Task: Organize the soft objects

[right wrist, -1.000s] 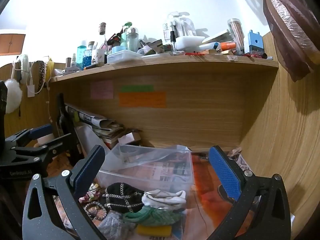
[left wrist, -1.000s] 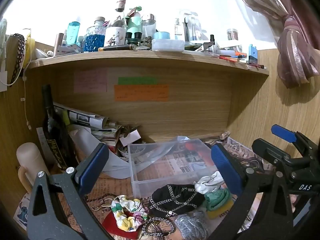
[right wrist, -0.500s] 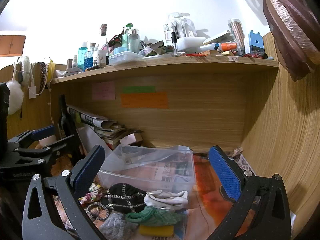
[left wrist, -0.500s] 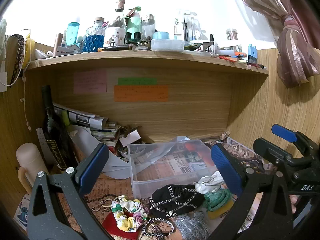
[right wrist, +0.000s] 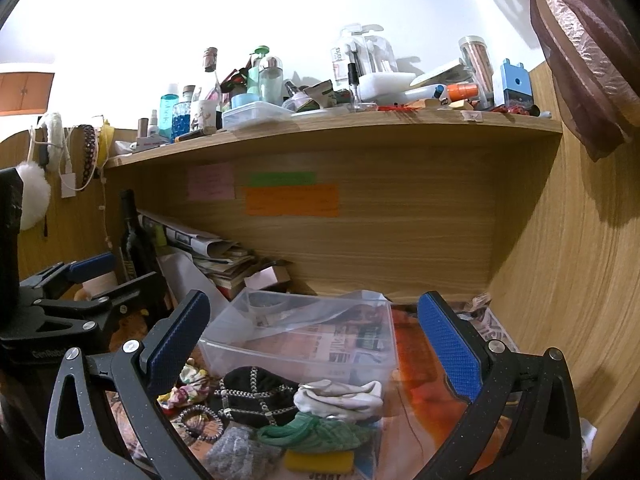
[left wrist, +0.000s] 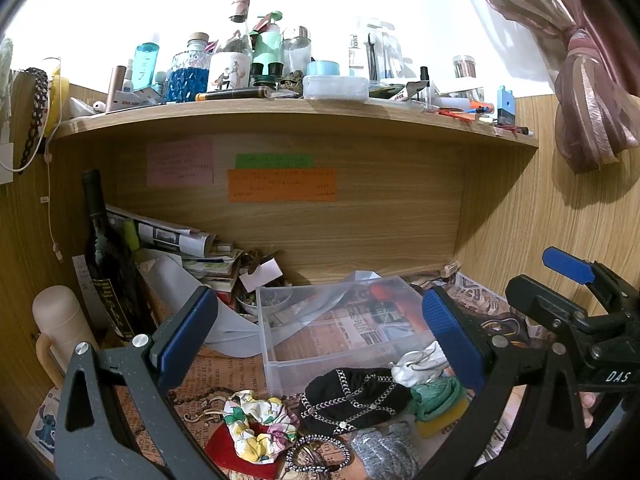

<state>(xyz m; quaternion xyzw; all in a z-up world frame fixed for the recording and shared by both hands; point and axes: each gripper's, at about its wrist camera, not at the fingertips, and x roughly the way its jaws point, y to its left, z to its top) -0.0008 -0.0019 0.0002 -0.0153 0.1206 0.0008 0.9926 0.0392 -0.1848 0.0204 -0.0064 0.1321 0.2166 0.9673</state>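
Observation:
A clear plastic bin (left wrist: 280, 364) (right wrist: 296, 354) stands on the newspaper-covered desk. In front of it lie soft items: a black chained pouch (left wrist: 352, 396) (right wrist: 252, 394), a white cloth (left wrist: 416, 368) (right wrist: 338, 396), a green scrunchie (left wrist: 434, 398) (right wrist: 316, 434), a yellow sponge (right wrist: 318, 460), a floral scrunchie (left wrist: 256, 426) (right wrist: 186, 386), a grey knit piece (left wrist: 386, 454) (right wrist: 236, 456). My left gripper (left wrist: 320, 332) is open and empty above them. My right gripper (right wrist: 314, 332) is open and empty, also seen from the left wrist (left wrist: 568, 280).
A dark wine bottle (left wrist: 106, 256), a beige mug (left wrist: 60, 328) and stacked papers (left wrist: 188, 248) crowd the left. A shelf (left wrist: 280, 114) full of bottles hangs overhead. Wooden walls close the back and right. A beaded bracelet (left wrist: 318, 454) and a red cloth (left wrist: 224, 448) lie near the scrunchies.
The right wrist view has shifted slightly to the left and the left gripper shows larger in it. Nothing has been picked up or moved.

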